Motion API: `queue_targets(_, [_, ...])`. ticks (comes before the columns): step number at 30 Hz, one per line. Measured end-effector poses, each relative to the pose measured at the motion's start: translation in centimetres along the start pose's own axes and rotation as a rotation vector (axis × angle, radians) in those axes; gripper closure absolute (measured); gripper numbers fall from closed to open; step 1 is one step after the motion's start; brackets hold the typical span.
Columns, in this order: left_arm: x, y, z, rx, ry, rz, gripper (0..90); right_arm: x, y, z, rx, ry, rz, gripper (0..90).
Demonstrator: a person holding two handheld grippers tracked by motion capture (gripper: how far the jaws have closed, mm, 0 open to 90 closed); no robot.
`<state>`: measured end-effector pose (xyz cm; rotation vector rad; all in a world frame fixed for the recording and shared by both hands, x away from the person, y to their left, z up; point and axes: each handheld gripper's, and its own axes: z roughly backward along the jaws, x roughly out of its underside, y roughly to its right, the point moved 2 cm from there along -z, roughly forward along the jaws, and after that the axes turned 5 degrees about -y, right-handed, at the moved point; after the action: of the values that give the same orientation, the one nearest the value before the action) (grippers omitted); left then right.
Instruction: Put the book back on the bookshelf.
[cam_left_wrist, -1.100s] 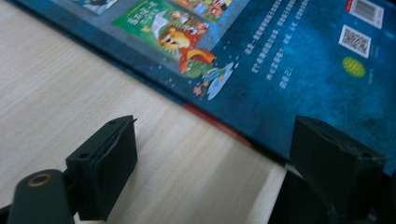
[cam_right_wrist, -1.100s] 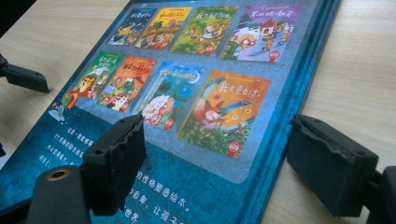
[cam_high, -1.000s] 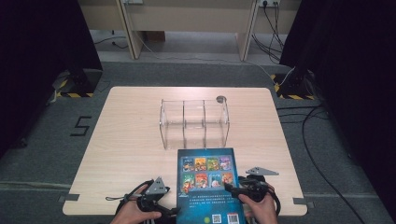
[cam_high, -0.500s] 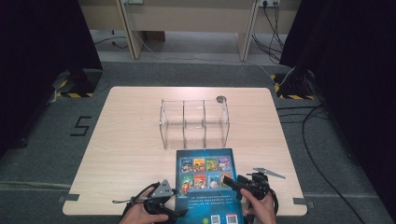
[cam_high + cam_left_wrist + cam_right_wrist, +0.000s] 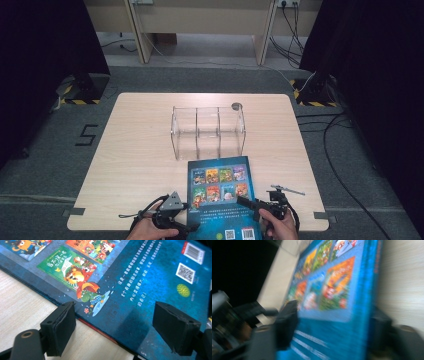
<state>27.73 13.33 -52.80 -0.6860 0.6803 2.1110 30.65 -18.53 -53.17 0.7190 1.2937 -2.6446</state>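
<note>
Now my right gripper (image 5: 248,202) has just been closing around the book (image 5: 220,192) at the table's (image 5: 135,150) near edge, while my left gripper (image 5: 186,229) gapes wide over its other side.

Even overhead light, dark surrounds, sharp left gripper view, motion-blurred right gripper view.

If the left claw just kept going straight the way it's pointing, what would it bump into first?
The book, most likely. The left claw points across the book's near edge, its jaws standing apart, one over the table and one over the blue cover. How high it hovers above the cover is hard to tell.
</note>
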Motion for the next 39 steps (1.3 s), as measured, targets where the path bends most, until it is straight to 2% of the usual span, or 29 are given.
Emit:
queue_targets(3, [0.1, 0.0, 0.0, -0.003, 0.0, -0.007, 17.7, 0.1, 0.1, 0.2, 0.024, -0.027, 0.078, 46.6])
queue_targets(5, [0.1, 0.0, 0.1, -0.006, -0.003, -0.01, 17.3, 0.1, 0.1, 0.3, 0.018, -0.032, 0.088, 47.9])
queue_targets(8, [0.2, -0.1, 0.2, -0.012, -0.006, -0.013, 16.5, -0.1, 0.1, 0.8, -0.064, -0.019, 0.117, 57.6])
queue_targets(9, [0.3, -0.3, 0.3, -0.002, 0.002, 0.007, 15.7, -0.1, -0.1, 1.0, -0.122, -0.022, 0.149, 61.3])
queue_targets(10, [0.3, -0.4, 0.4, 0.006, 0.006, 0.017, 15.4, -0.1, -0.2, 1.1, -0.146, -0.016, 0.152, 63.3])
queue_targets(11, [0.3, -0.5, 0.4, 0.014, 0.005, 0.023, 15.1, -0.1, -0.4, 0.9, -0.185, -0.024, 0.152, 65.6])
queue_targets(12, [0.3, -0.5, 0.4, 0.01, 0.005, 0.036, 14.0, 0.1, -0.7, 0.5, -0.24, -0.069, 0.17, 66.1])
queue_targets(13, [0.3, -0.6, 0.5, 0.007, 0.01, 0.041, 13.5, 0.3, -1.0, 0.2, -0.244, -0.091, 0.179, 65.3])
queue_targets(16, [0.3, -0.7, 0.5, 0.009, 0.01, 0.043, 14.3, 0.4, -1.2, 0.1, -0.23, -0.093, 0.192, 65.3])
queue_targets(19, [0.3, -0.7, 0.5, 0.004, 0.008, 0.039, 14.2, 0.4, -1.1, 0.0, -0.24, -0.101, 0.175, 65.7])
queue_targets(21, [0.3, -0.7, 0.5, -0.007, 0.005, 0.032, 14.2, 0.6, -0.8, -0.3, -0.252, -0.138, 0.155, 64.7])
queue_targets(23, [0.3, -0.8, 0.6, -0.005, 0.004, 0.039, 14.2, 0.7, -0.9, -0.4, -0.245, -0.142, 0.159, 64.3])
queue_targets(26, [0.2, -1.0, 0.8, 0.014, 0.008, 0.068, 14.2, 0.5, -1.6, -0.2, -0.244, -0.097, 0.255, 64.8])
queue_targets(27, [0.2, -1.0, 0.8, 0.012, 0.011, 0.065, 14.3, 0.3, -2.3, 0.0, -0.226, -0.084, 0.307, 64.4])
queue_targets(29, [0.0, -0.9, 1.0, -0.008, 0.021, 0.043, 14.5, 0.2, -3.0, 0.2, -0.205, -0.062, 0.363, 64.4])
queue_targets(33, [-0.1, -1.1, 1.6, -0.038, 0.059, 0.038, 14.3, 0.1, -4.6, 0.8, -0.175, -0.021, 0.468, 65.1])
queue_targets(35, [-0.1, -1.3, 1.8, -0.035, 0.073, 0.051, 14.8, 0.0, -5.2, 1.1, -0.158, 0.023, 0.512, 66.3])
queue_targets(36, [-0.1, -1.4, 2.0, -0.032, 0.082, 0.059, 14.8, 0.0, -5.2, 1.1, -0.158, 0.023, 0.512, 66.3])
queue_targets(37, [-0.1, -1.5, 2.1, -0.018, 0.083, 0.068, 16.0, -0.3, -5.6, 1.5, -0.152, 0.084, 0.518, 67.7])
queue_targets(39, [-0.1, -1.4, 2.0, -0.007, 0.084, 0.068, 16.0, -0.6, -5.9, 1.9, -0.145, 0.131, 0.528, 68.8])
